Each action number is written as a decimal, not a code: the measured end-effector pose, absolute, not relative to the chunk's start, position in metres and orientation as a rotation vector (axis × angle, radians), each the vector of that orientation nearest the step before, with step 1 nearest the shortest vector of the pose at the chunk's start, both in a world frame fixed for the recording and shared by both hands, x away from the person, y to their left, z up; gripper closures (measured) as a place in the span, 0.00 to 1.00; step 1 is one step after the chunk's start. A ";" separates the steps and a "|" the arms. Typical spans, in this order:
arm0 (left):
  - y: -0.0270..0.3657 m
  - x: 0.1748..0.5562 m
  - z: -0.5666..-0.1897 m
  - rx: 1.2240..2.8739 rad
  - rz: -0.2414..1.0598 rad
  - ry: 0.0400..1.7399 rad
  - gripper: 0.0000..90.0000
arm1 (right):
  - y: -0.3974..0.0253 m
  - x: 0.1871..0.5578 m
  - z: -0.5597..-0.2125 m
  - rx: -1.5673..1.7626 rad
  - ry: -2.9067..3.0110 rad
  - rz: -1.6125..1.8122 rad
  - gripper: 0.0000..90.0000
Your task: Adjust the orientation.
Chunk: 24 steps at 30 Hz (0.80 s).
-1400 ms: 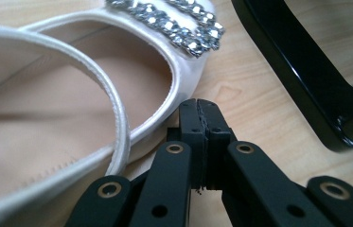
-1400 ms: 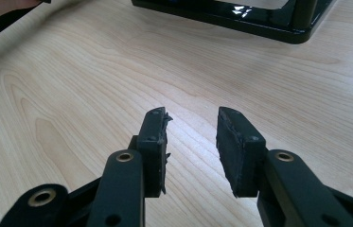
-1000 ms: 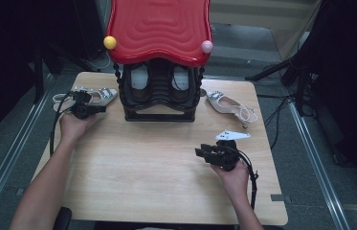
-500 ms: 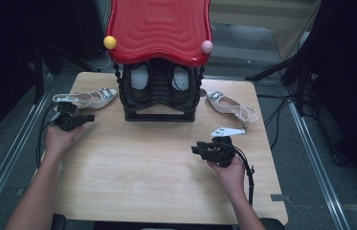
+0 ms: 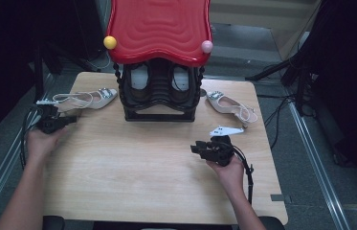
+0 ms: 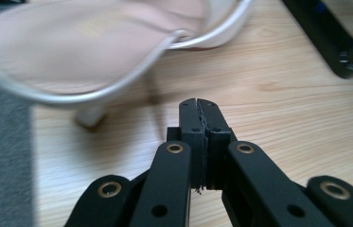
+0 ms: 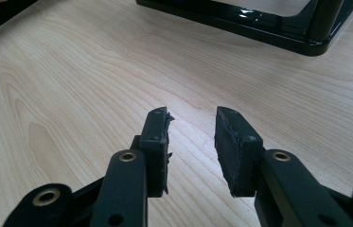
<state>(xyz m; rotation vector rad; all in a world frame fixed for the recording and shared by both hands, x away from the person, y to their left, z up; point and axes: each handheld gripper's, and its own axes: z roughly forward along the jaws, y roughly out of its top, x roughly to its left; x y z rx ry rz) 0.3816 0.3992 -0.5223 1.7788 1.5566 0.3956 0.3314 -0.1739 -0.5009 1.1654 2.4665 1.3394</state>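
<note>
A pale slingback shoe (image 5: 85, 99) with a jewelled toe lies at the table's far left, and its blurred heel end (image 6: 93, 47) shows in the left gripper view. My left gripper (image 5: 70, 120) (image 6: 198, 106) sits just in front of it, shut and holding nothing. A matching shoe (image 5: 231, 106) lies at the far right. My right gripper (image 5: 194, 147) (image 7: 193, 125) hovers low over bare wood at the right front, open and holding nothing. The black shoe rack (image 5: 159, 93) with a red wavy top (image 5: 159, 28) stands at the back centre, with two shoes inside.
The wooden table (image 5: 142, 182) has free room across its middle and front. The rack's black base (image 7: 259, 23) (image 6: 349, 47) lies ahead of both grippers. A yellow ball (image 5: 110, 42) and a pink ball (image 5: 206, 46) sit at the red top's corners. Cables trail on the floor to the right.
My left gripper has drawn back from the left shoe toward the table's left front edge, leaving the shoe lying there. The right gripper has barely shifted.
</note>
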 end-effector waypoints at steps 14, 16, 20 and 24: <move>0.435 0.389 -0.525 1.728 0.480 1.659 1.00 | -0.175 0.329 -0.502 1.174 2.461 1.332 0.74; 0.434 0.393 -0.526 1.737 0.497 1.678 1.00 | -0.176 0.329 -0.502 1.173 2.460 1.329 0.74; 0.433 0.398 -0.531 1.741 0.488 1.698 1.00 | -0.177 0.329 -0.502 1.174 2.458 1.328 0.74; 0.433 0.397 -0.533 1.733 0.475 1.693 1.00 | -0.178 0.329 -0.502 1.176 2.453 1.331 0.74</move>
